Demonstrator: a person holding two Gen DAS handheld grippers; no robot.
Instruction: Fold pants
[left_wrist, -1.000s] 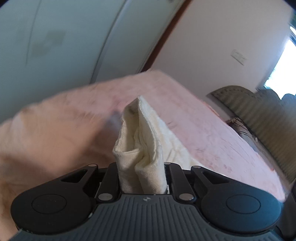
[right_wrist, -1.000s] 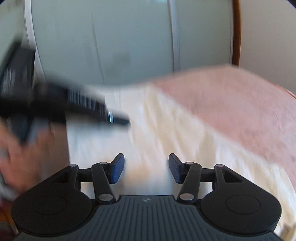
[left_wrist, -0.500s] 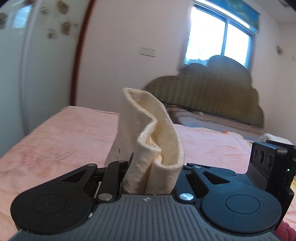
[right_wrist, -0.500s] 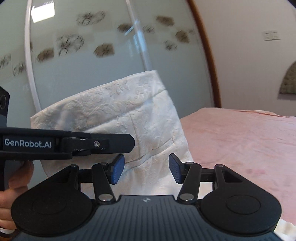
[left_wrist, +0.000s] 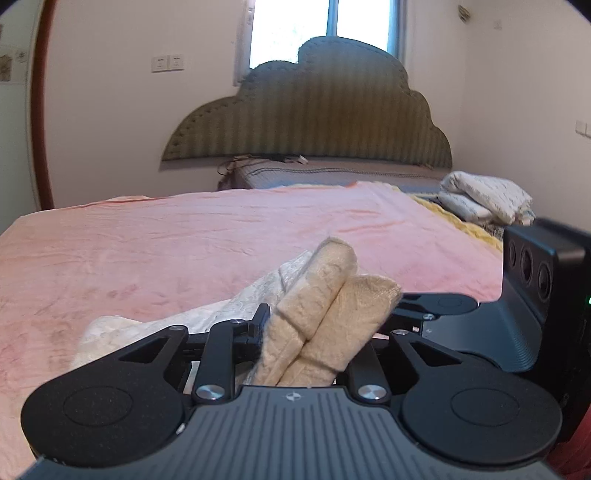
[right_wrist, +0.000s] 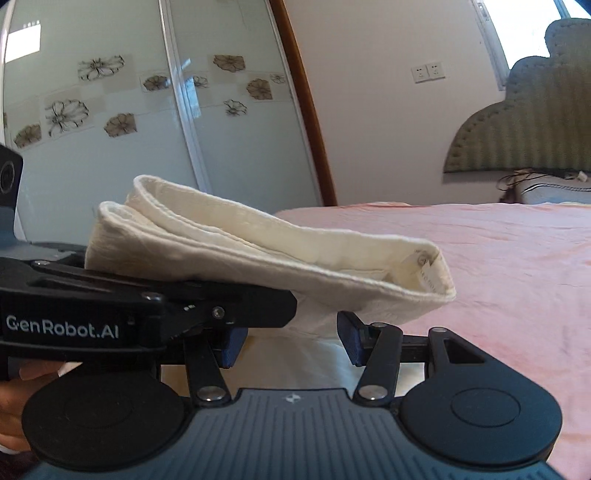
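Left gripper (left_wrist: 314, 332), jaws just easing wider yet clamping the folded pants (right_wrist: 258, 251), swings round toward the headboard over the pink bed (left_wrist: 184, 240), right gripper (right_wrist: 291, 343) gaping empty beneath — placement looks close.

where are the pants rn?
The pants sit bunched in the left claw, above the pink bed; in the right view they're centre-left.

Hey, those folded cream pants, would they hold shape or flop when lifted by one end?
Probably floppy: the pants bend in soft curves and trail onto the bed. Likely light, since the free end juts out unsupported. The crinkled weave should resist slipping.
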